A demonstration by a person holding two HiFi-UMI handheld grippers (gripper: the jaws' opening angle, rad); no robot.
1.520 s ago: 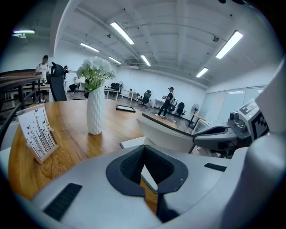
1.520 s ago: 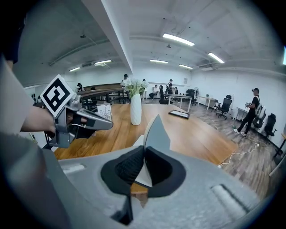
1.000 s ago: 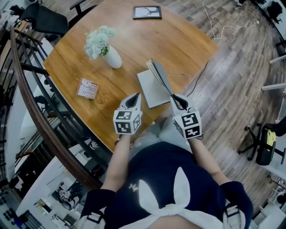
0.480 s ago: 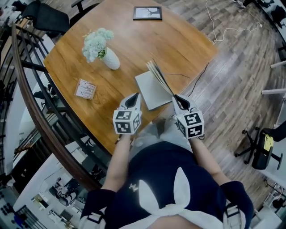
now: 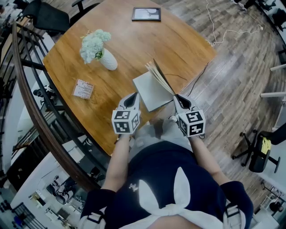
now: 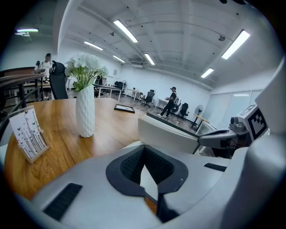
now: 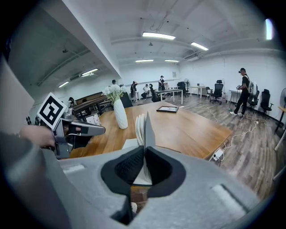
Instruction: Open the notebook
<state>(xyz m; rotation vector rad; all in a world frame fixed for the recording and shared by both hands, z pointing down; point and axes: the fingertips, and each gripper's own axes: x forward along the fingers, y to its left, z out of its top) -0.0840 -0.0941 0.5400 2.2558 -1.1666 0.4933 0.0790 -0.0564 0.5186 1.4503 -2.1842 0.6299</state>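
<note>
A grey notebook lies near the front edge of the wooden table. Its cover stands up steeply with several pages fanned beside it. My right gripper is shut on the cover's near edge. In the right gripper view the cover rises from between the pads of the right gripper. My left gripper is shut, its tips by the notebook's near left corner. I cannot tell whether it touches the corner. In the left gripper view, the lifted pages rise just beyond the left gripper.
A white vase with pale flowers stands to the left on the table, with a small printed card in front of it. A framed picture lies at the far edge. A thin cable runs off the right side. Chairs stand around.
My right gripper has drawn slightly right with the cover, and the pages fan a little wider. The left gripper has hardly shifted.
</note>
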